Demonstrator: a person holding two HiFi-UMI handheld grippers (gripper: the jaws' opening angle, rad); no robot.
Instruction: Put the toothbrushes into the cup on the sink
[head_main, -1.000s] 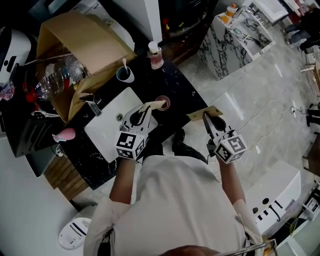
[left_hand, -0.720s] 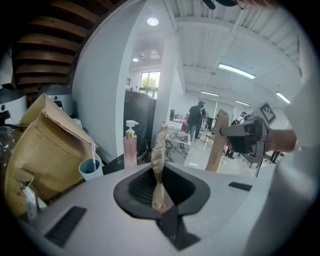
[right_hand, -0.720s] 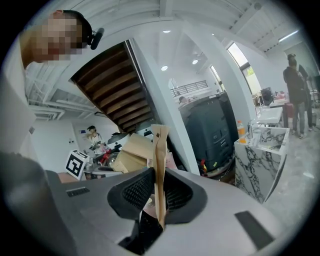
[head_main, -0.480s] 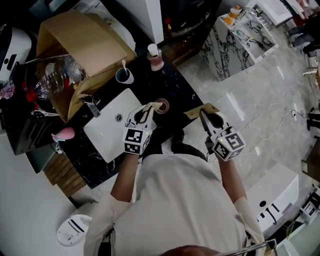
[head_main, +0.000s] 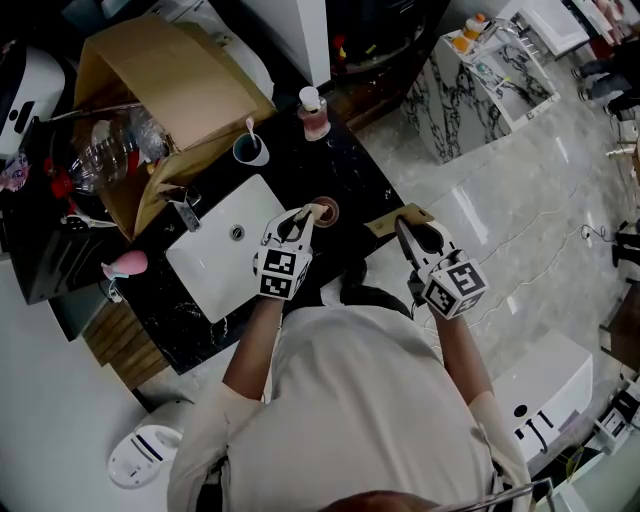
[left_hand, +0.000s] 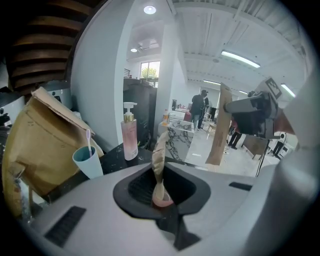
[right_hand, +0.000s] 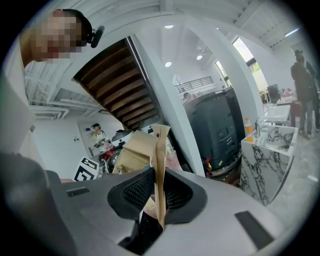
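My left gripper (head_main: 299, 220) hovers over the black counter beside the white sink (head_main: 215, 272), shut on a beige, paper-wrapped toothbrush (left_hand: 159, 156) that stands up between the jaws. To its right, past the counter's edge, my right gripper (head_main: 406, 228) is shut on a flat tan strip of paper wrapper (right_hand: 160, 165); the left gripper view shows the same strip (left_hand: 218, 126). The teal cup (head_main: 250, 150) stands behind the sink with a pale toothbrush (left_hand: 89, 142) in it, well ahead of both grippers.
A pink pump bottle (head_main: 314, 114) stands at the counter's back corner. A big brown paper bag (head_main: 165, 75) and a clear plastic bottle (head_main: 110, 150) crowd the left. A tap (head_main: 185, 213) sits by the sink. A pinkish round thing (head_main: 328, 209) lies under the left gripper. Marble floor lies right.
Both grippers have drifted a little forward and toward each other, each still holding its piece. Nothing was let go.
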